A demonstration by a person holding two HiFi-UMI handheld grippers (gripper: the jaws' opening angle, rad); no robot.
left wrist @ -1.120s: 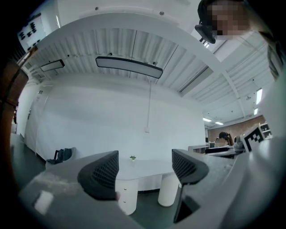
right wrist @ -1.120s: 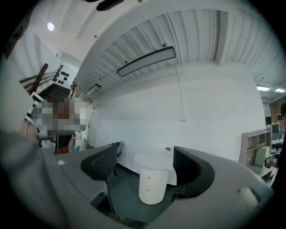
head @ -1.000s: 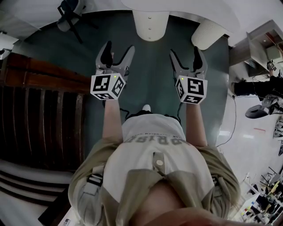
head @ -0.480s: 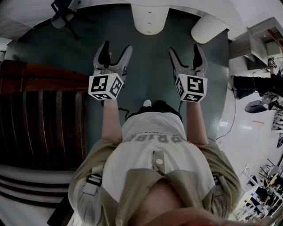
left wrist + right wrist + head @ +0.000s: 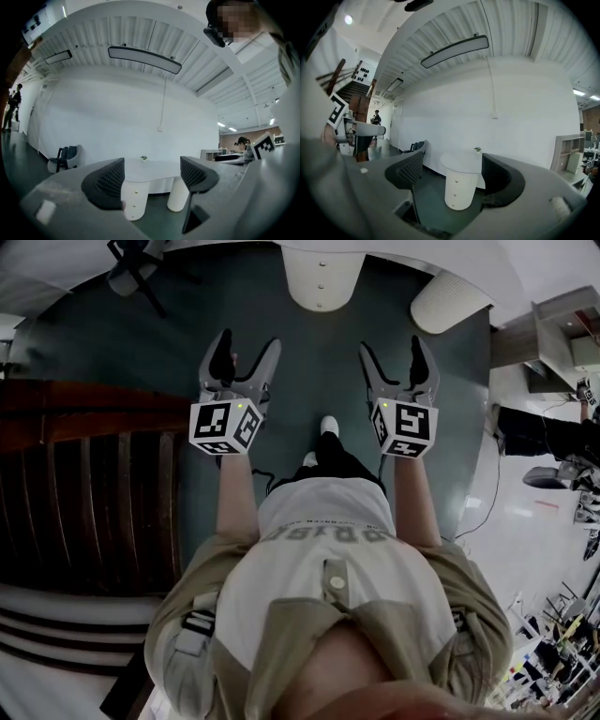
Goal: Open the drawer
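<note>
A white cylindrical pedestal [image 5: 321,282] with three small knobs down its front stands under a white table [image 5: 154,165], straight ahead on the green floor. It shows in the left gripper view as the knobbed pedestal [image 5: 133,201] and in the right gripper view as the pedestal [image 5: 461,190]. My left gripper [image 5: 248,341] and right gripper [image 5: 392,345] are held side by side at chest height, well short of it. Both stand open with nothing between the jaws, as the left gripper [image 5: 152,176] and the right gripper [image 5: 452,173] show.
A second plain white table leg [image 5: 450,298] stands right of the pedestal. A dark chair [image 5: 131,268] is at the far left. A dark wooden railing and steps [image 5: 84,484] run along my left. Shelving [image 5: 553,334] is on the right. My shoe [image 5: 328,426] steps forward.
The person has stepped forward, one shoe now out in front. The pedestal has drawn slightly nearer. Both grippers stay open and level.
</note>
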